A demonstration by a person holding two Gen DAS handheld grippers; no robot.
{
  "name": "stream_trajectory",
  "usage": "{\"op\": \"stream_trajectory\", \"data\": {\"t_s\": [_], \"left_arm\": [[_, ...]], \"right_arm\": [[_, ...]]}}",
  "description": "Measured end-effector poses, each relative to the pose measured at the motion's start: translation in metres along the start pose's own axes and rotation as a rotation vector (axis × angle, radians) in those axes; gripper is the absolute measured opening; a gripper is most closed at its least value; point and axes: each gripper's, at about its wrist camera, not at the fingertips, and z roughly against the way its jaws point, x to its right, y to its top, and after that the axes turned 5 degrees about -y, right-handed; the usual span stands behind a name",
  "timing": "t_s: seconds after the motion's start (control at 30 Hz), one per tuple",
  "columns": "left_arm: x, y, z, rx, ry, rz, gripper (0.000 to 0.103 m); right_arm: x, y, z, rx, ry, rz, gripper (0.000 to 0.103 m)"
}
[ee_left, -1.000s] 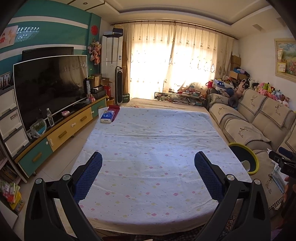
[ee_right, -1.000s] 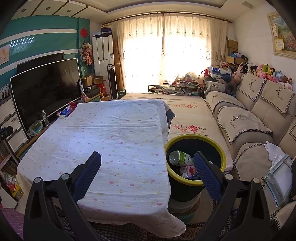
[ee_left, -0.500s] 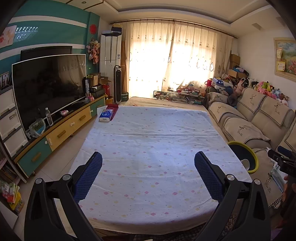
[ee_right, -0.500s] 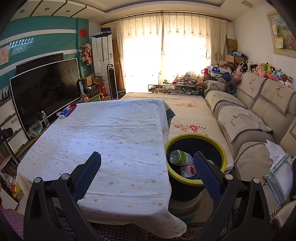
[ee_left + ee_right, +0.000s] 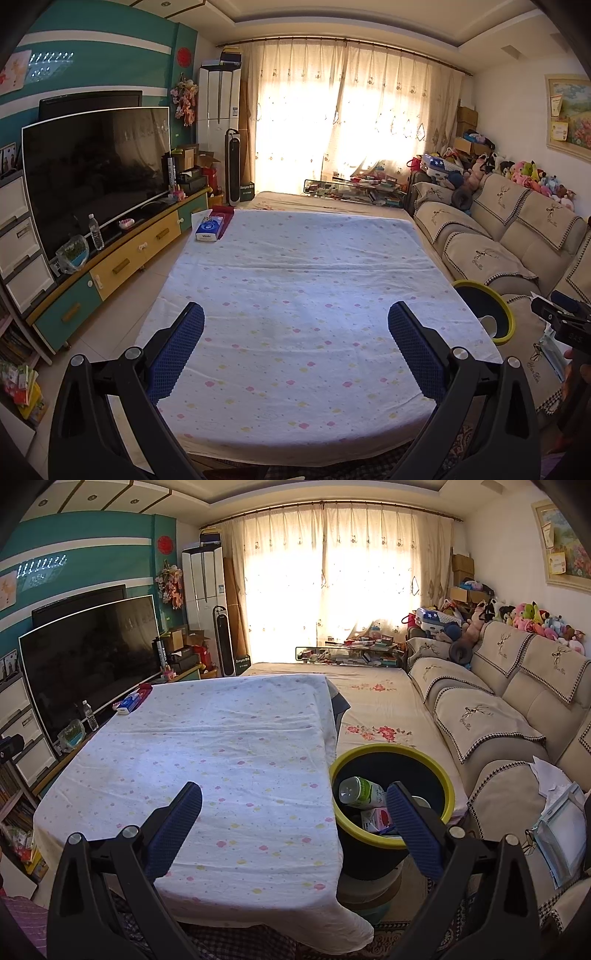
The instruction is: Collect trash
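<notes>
Both tongs, left [image 5: 295, 325] and right [image 5: 293, 803], gape empty; tissue box [image 5: 209, 229] reads "Vinda".

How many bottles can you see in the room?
2. One plastic bottle lies on its side in the yellow-rimmed trash bin beside the table. One water bottle stands upright on the TV cabinet. More could be hidden deeper in the bin.
</notes>
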Motion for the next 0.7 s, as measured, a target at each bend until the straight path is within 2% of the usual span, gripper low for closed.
{"op": "stream_trajectory", "data": {"t_s": [0.7], "left_arm": [[0.0019,-0.0047,-0.0038,-0.013,-0.011,0.001,0.098]], "right_arm": [[-0.0042,-0.0038,-0.0028,-0.009,0.005,0.003,0.095]]}}
